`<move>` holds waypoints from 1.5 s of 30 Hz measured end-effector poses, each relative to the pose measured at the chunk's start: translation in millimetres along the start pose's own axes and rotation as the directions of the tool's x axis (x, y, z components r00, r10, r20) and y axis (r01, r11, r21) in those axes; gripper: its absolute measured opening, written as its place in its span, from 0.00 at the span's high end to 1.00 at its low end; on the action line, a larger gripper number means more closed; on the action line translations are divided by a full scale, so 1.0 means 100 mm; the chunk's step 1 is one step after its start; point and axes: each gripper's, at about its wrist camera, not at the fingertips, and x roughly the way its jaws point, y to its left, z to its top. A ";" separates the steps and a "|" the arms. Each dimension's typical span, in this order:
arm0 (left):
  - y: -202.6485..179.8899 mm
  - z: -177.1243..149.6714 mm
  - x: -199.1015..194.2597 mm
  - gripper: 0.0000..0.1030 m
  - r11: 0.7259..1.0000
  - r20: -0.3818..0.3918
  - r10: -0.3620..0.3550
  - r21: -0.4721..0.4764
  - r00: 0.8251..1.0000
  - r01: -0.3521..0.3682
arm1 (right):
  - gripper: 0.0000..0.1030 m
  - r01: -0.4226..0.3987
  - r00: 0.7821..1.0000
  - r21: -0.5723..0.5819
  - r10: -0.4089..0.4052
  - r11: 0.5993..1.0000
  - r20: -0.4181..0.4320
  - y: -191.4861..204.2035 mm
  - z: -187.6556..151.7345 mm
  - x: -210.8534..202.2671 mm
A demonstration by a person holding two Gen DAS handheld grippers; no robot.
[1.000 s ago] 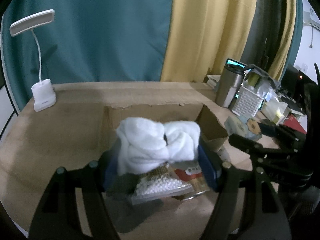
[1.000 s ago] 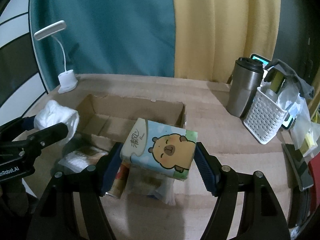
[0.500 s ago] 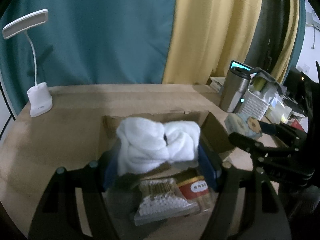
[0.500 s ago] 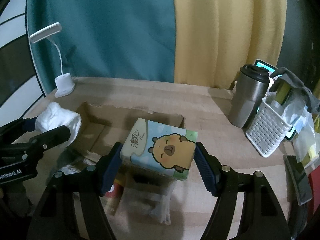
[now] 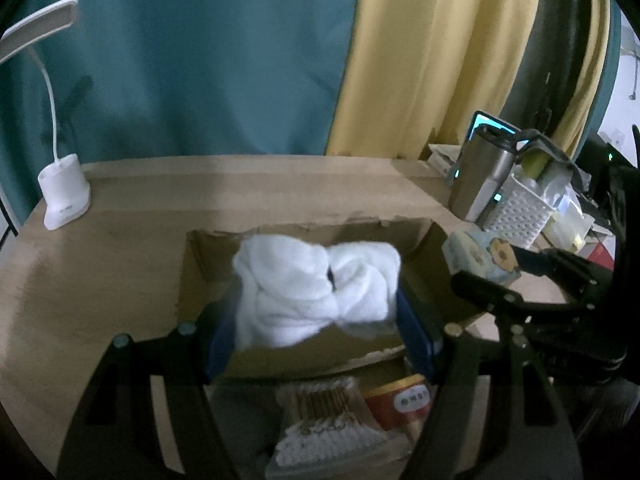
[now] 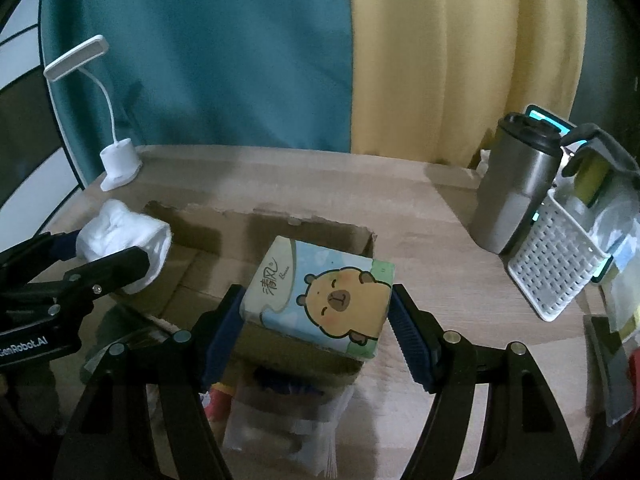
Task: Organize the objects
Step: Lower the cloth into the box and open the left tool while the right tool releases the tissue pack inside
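My left gripper (image 5: 316,320) squeezes a soft, light towel (image 5: 316,288) mid-frame; my right gripper (image 6: 318,332) clamps a squashy tissue pack (image 6: 320,296) by its sides above the box (image 6: 256,224).

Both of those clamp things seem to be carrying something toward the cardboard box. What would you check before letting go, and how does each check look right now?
1. Left hand-held gripper holds the white towel firmly: ok.
2. Right hand-held gripper holds the capybara tissue pack squarely: ok.
3. Cardboard box open on top: ok.
4. Towel over the box opening: ok.
5. Tissue pack fully over the opening: cannot tell, it sits near the box's right wall.
6. Room for both inside: cannot tell, the floor is partly hidden.
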 end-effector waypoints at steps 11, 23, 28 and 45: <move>0.04 -0.04 0.18 0.31 1.000 -0.046 -0.009 -0.014 0.999 0.009 | 0.28 -0.024 0.999 -0.009 0.024 1.000 -0.032 0.05 0.01 0.18; 0.09 -0.09 0.36 0.31 0.999 -0.100 -0.013 -0.037 0.995 0.009 | 0.28 -0.058 0.995 -0.020 0.056 0.998 -0.088 0.13 -0.01 0.38; 0.11 -0.12 0.45 0.31 0.999 -0.128 -0.025 -0.048 0.991 0.019 | 0.28 -0.054 0.992 -0.020 0.051 0.998 -0.116 0.15 -0.02 0.45; 0.13 -0.14 0.52 0.26 0.994 -0.172 -0.079 -0.094 0.982 0.063 | 0.23 -0.076 0.992 0.000 0.075 0.997 -0.104 0.11 -0.01 0.42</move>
